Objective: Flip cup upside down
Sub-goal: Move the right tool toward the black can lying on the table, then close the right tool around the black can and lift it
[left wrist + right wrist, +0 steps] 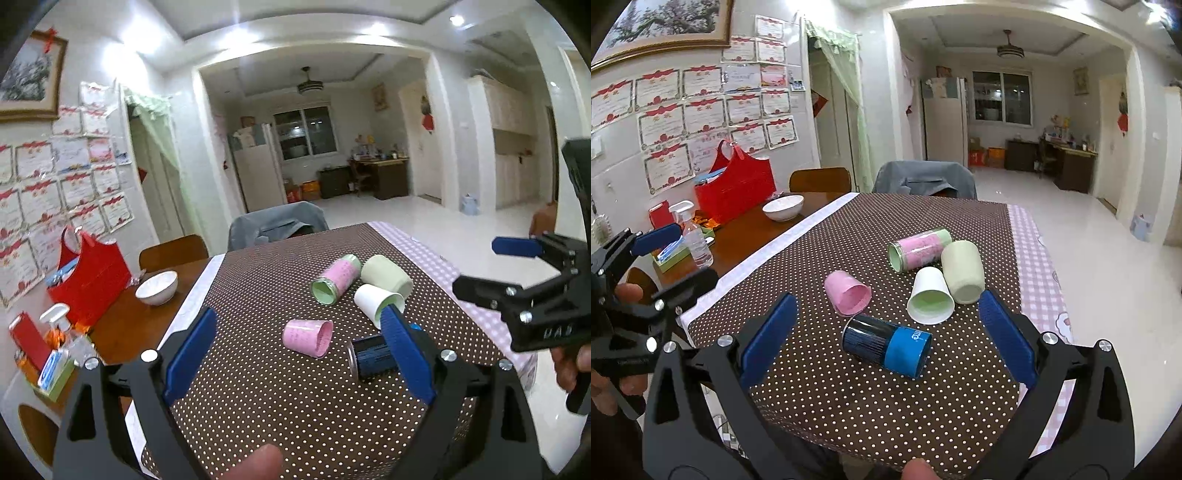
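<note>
Five cups lie on their sides on the dotted tablecloth [849, 406]. The dark blue cup [886, 347] lies nearest, centred ahead of the right gripper [886, 339], long axis crosswise, probably mouth left. Left gripper [295, 354] also hovers; both jaws apart, empty.

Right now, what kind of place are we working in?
Most likely a home dining area. The cups lie on a dotted tablecloth over a wooden dining table, certificates cover the wall, and a fridge stands in the room beyond.
</note>
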A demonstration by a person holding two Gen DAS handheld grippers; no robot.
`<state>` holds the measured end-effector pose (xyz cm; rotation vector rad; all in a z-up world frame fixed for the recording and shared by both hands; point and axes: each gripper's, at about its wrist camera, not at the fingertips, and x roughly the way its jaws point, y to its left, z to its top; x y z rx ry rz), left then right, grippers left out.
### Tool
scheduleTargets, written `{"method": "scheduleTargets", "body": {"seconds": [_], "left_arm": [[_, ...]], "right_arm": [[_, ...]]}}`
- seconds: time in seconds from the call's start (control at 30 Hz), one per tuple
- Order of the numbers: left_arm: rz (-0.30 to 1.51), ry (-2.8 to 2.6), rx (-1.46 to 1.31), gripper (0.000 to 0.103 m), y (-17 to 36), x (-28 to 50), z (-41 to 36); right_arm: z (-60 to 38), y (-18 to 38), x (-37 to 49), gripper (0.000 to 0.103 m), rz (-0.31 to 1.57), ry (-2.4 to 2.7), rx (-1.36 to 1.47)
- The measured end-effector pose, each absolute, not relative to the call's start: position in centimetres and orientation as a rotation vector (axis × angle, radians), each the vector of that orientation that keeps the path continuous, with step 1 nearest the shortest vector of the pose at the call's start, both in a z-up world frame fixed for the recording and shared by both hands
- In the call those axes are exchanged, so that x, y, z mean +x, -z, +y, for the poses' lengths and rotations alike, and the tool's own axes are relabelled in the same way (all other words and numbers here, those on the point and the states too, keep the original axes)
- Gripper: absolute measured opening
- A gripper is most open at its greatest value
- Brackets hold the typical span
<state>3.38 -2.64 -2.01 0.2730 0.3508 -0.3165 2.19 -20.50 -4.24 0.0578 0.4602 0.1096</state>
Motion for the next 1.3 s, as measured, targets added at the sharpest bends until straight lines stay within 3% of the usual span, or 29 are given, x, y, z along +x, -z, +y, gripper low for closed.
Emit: {"method": "scheduleTargets", "body": {"seconds": [0.7, 1.3], "left_arm": [[0.368, 0.156, 0.079, 0.089, 2.2, 3.9, 0.8], [0.485, 0.075, 0.061, 0.089, 6.1, 7.9, 1.9]], "right_arm": [[-17.4, 5.5, 4.0, 0.097, 0.54, -0.196, -0.148], [-15.6, 10.7, 11.8, 0.097, 0.779, -0.424, -0.477]]}}
